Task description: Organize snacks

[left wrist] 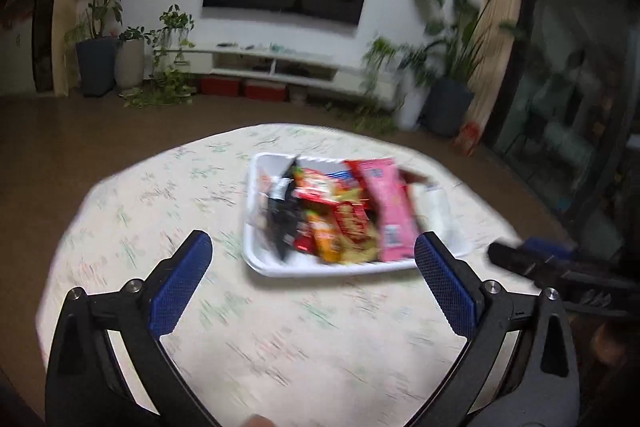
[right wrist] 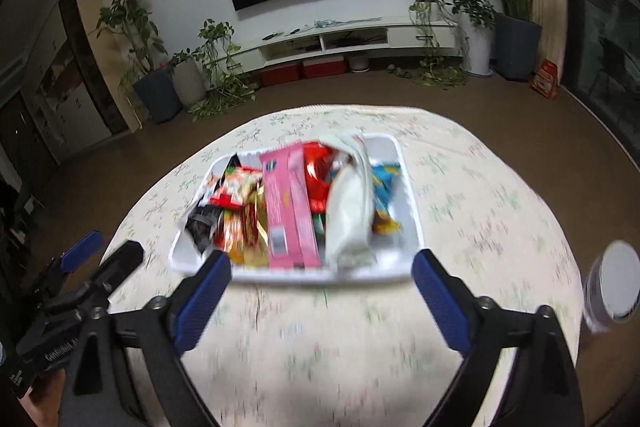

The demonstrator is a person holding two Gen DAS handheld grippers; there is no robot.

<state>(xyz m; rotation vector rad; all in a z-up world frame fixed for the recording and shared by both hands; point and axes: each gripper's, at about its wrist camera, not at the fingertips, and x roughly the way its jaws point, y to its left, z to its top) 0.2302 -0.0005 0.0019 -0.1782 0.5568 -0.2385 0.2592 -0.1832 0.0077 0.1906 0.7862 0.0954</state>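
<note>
A white tray [left wrist: 280,269] [right wrist: 408,211] on the round table holds a heap of snack packets. Among them are a long pink packet [left wrist: 390,203] [right wrist: 288,203], a white packet [right wrist: 348,211], a black packet [left wrist: 284,215], red and yellow packets [left wrist: 344,223] and a blue packet [right wrist: 384,187]. My left gripper [left wrist: 312,243] stands wide open just in front of the tray's near rim, with nothing between its fingers. My right gripper [right wrist: 322,259] is also wide open at the near rim and holds nothing. Each gripper shows at the edge of the other's view.
The table [left wrist: 140,207] has a pale floral cloth. A can with a white top [right wrist: 616,287] stands near the table's right edge. Beyond lie a brown floor, a wall screen, a low white cabinet and potted plants.
</note>
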